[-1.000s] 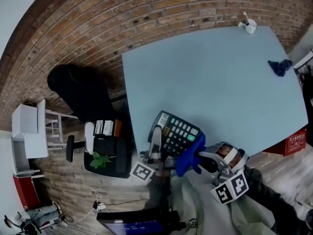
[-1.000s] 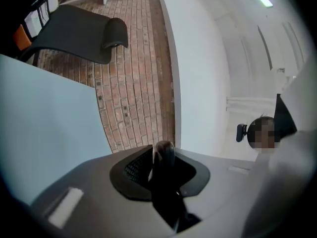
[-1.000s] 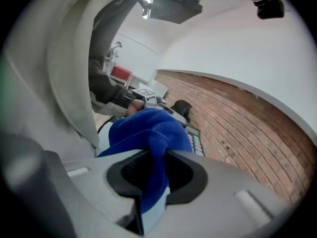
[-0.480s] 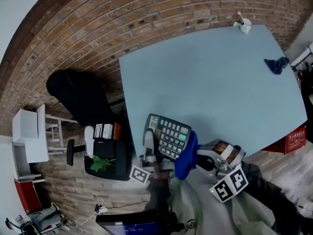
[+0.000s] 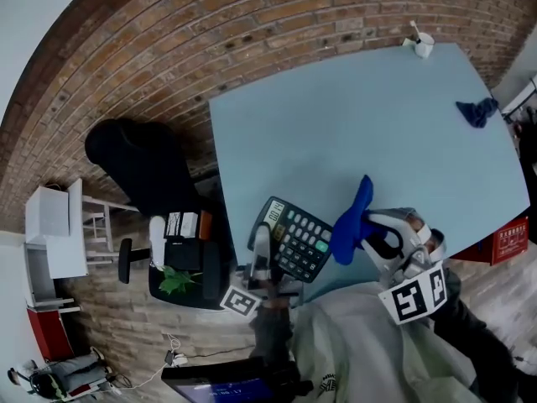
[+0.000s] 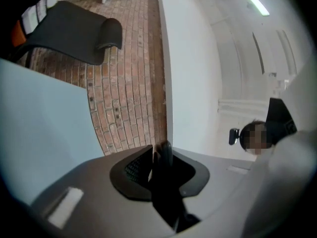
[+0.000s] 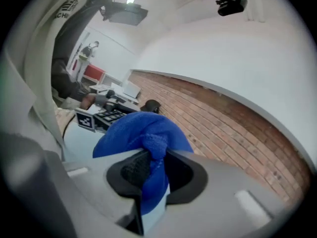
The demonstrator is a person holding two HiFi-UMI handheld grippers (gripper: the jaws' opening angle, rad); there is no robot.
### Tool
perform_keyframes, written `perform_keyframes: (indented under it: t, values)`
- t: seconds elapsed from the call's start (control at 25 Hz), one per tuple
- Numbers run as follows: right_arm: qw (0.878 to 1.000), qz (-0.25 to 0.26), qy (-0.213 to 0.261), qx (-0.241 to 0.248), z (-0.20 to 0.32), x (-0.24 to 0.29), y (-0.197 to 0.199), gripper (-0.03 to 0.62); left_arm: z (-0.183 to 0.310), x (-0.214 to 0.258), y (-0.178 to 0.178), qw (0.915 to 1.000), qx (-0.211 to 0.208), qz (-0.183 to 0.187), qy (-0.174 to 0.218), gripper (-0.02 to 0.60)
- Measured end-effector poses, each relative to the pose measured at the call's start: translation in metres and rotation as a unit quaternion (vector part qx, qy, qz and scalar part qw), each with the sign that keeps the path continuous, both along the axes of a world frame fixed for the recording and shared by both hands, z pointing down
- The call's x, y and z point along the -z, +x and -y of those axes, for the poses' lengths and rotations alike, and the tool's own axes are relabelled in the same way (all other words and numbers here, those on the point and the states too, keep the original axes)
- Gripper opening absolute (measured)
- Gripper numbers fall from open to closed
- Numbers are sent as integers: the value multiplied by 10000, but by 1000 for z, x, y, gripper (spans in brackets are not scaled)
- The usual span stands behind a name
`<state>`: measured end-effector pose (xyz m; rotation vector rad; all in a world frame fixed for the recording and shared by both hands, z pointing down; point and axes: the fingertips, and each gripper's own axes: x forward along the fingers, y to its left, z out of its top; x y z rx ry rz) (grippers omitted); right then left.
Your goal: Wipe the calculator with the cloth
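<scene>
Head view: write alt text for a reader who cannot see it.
The left gripper grips a calculator at the near edge of a light blue table, while the right gripper holds a blue cloth just right of it.

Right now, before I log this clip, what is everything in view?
table: one, light blue, centre of the head view
calculator: one, black with pale keys, at the table's near-left corner
cloth: one, bright blue, just right of the calculator
second cloth: one, dark blue, on the table's far right
small container: one, white, at the table's far edge
chair: one, black, left of the table
plant: one, green, below the chair in the head view
left claw: one, grey, shut on the calculator's edge
right claw: one, grey, shut on the cloth
</scene>
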<state>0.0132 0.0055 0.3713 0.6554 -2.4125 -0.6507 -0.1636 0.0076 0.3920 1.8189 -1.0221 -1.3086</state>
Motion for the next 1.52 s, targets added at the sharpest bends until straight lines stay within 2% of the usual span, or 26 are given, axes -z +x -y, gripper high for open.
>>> perform_keyframes:
  t: [0.12,0.2,0.32,0.4,0.48,0.56,0.68,0.72,0.8,0.88,0.96,1.08,1.16,1.28,1.36,1.4,1.44,1.52]
  values:
    - [9976,-511,473,52,4,5,-9,77,1,0,23,9946,-258,1003,-107,43]
    - [9913,-981,791,370,-8,-2,-29,77,3,4,44,9889,-441,1416,-122,43]
    - [9783,-1538,1275,551,-11,-12,-43,77,3,8,77,9734,-746,2166,-82,45]
    - [9813,-1452,1213,343,4,-11,-38,77,1,8,90,9640,-865,2515,-70,44]
    - [9864,-1265,1048,66,20,-10,-32,77,1,5,93,9617,-897,2588,-118,44]
    - [9835,-1400,1145,-12,20,-13,-33,77,2,2,91,9624,-878,2565,-195,44]
    - [9658,-2008,1539,574,-14,-28,-43,75,2,-5,84,9620,-799,2588,-355,44]
    - [9627,-2078,1532,816,-29,-32,-45,75,1,-6,83,9624,-791,2570,-385,44]
    - [9645,-1995,1322,1121,-47,-35,-44,75,0,-7,85,9615,-862,2586,-337,44]
    - [9702,-1899,1183,926,-36,-37,-34,75,0,-5,97,9538,-996,2827,-188,44]
    - [9784,-1742,1044,377,-4,-34,-20,75,-1,-2,108,9448,-1072,3096,-75,44]
    - [9869,-1425,720,-229,22,-24,-7,75,-1,-1,112,9443,-1077,3109,-36,44]
    - [9861,-1460,755,-244,13,-19,-12,75,0,2,115,9413,-1067,3203,39,44]
    - [9835,-1558,912,-95,-2,-14,-21,75,-1,5,119,9284,-1033,3565,153,44]
    - [9864,-1435,780,-175,10,-13,-16,75,-2,5,120,9208,-1025,3761,149,44]
    - [9873,-1396,710,-267,19,-12,-12,75,-3,4,123,9127,-1045,3947,171,44]
    - [9865,-1425,731,-353,27,-9,-10,75,-5,4,128,9012,-1104,4185,237,44]
    - [9820,-1605,957,-286,31,-2,-15,75,-10,3,142,8731,-1251,4692,428,44]
